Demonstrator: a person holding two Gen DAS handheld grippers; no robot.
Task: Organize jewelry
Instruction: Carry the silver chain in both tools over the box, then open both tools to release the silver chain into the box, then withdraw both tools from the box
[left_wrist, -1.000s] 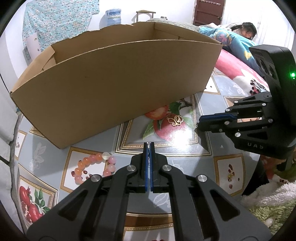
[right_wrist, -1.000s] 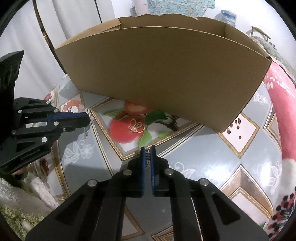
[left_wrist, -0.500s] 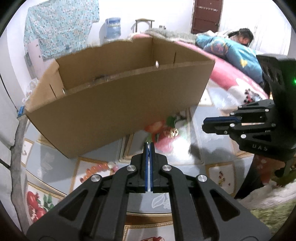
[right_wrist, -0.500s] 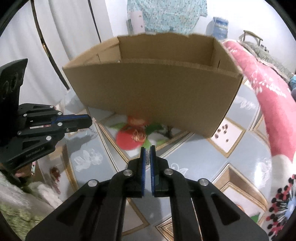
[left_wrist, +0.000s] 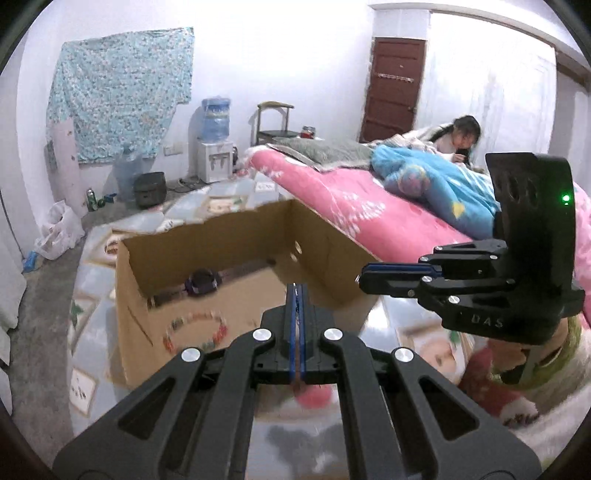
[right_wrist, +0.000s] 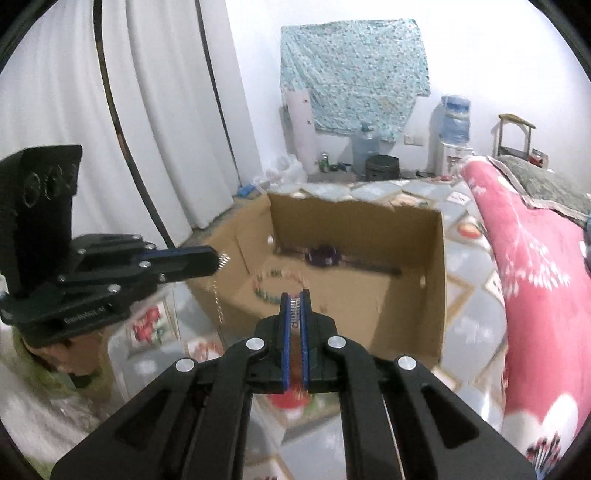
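The cardboard box (right_wrist: 413, 280) stands open-topped on the patterned mat, ahead of and below both tools. The left gripper (right_wrist: 218, 260) pinches a thin chain (right_wrist: 218, 299) that hangs straight down just outside the box's near-left wall. The right gripper (right_wrist: 295, 295) is nearly closed on another fine chain. Inside lie a bead bracelet (right_wrist: 275, 284) and a dark watch (right_wrist: 323, 254).
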